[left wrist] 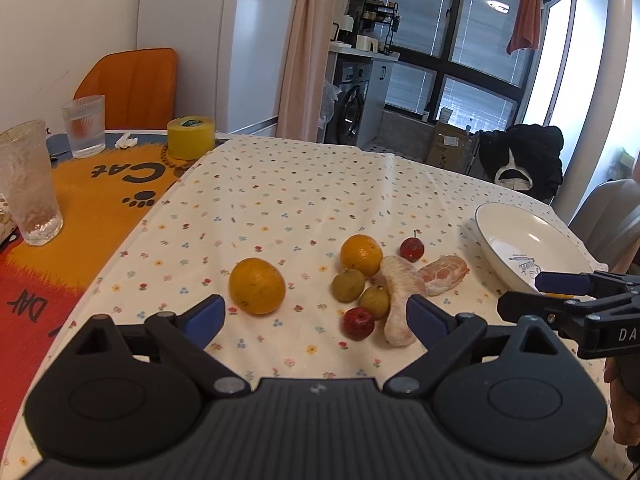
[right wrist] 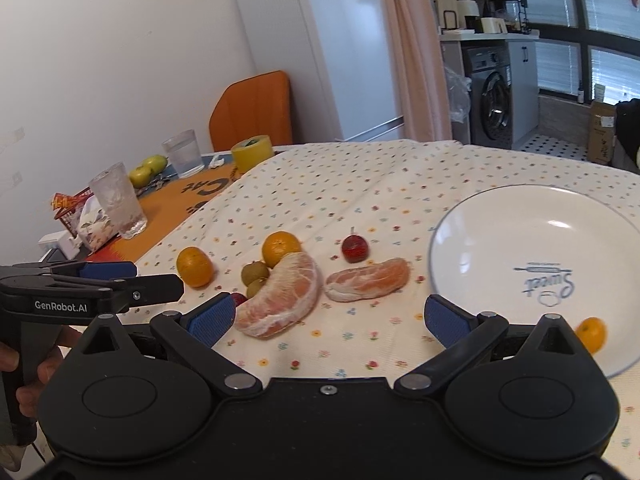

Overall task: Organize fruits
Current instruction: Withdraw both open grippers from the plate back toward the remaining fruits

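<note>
At the far left of my desk point(left wrist: 280, 184), on the orange cat-print mat point(left wrist: 92, 200), stand two empty glasses: a frosted tumbler point(left wrist: 30, 184) nearest me and a ribbed glass point(left wrist: 85, 126) behind it. Right of them sits a yellow roll of tape point(left wrist: 190, 137), just at the edge of the flowered cloth.

My left hand-held gripper point(left wrist: 316, 314) hangs released above the cloth, jaws spread wide and gripping nothing. Beyond its left finger lies a lone orange point(left wrist: 257, 286), set apart from the rest.

Further right the fruit clusters. A second orange point(left wrist: 361, 255) sits at the back, with two small greenish-brown fruits point(left wrist: 348, 285) point(left wrist: 374, 302) just in front of it and a small red fruit point(left wrist: 358, 323) nearest me. A long peeled pomelo segment point(left wrist: 398, 300) lies against the cluster; the left gripper's right finger overlaps its near end in the left wrist view, though I cannot tell whether they touch. A second peeled segment point(left wrist: 444, 274) lies beside it to the right, and another red fruit with a stem point(left wrist: 412, 249) stands behind the two.

My right hand-held gripper point(right wrist: 328, 320) is also released and empty, jaws wide above the cloth in front of the two segments.

At the far right the white plate point(right wrist: 532, 236), printed "Sweet", holds one small orange fruit point(right wrist: 591, 334) at its near rim, just past my right gripper's finger.
</note>
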A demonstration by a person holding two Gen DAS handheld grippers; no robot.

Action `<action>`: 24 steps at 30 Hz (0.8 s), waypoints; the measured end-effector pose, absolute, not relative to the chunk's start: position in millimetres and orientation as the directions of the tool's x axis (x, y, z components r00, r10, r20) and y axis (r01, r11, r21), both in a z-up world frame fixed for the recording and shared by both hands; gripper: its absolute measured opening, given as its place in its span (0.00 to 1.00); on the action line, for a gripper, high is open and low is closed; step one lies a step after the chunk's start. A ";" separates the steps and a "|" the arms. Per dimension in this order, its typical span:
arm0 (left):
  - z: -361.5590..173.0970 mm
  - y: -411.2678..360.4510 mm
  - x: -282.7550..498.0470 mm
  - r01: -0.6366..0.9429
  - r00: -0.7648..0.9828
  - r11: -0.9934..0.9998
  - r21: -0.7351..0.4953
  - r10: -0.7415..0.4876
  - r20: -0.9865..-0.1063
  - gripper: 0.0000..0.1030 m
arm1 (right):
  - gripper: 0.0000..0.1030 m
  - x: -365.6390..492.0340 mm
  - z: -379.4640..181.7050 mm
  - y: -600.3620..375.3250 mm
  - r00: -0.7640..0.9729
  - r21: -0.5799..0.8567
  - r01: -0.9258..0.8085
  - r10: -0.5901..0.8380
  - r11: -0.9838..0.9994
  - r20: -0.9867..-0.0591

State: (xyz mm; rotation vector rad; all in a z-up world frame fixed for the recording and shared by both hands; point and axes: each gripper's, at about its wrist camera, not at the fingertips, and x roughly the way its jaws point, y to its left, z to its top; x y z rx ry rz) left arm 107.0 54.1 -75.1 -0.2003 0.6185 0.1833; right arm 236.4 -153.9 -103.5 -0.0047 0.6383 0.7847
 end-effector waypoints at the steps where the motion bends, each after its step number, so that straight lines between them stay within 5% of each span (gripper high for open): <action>1: -75.8 55.7 106.2 -0.235 0.798 0.963 -0.129 0.115 -0.592 0.93 | 0.97 236.7 -104.1 -150.9 0.525 0.227 -0.661 0.658 0.715 -0.540; 24: -90.6 94.3 96.9 -0.307 0.773 0.940 -0.152 0.153 -0.615 0.93 | 0.90 243.9 -118.7 -81.8 0.449 0.211 -0.695 0.644 0.687 -0.619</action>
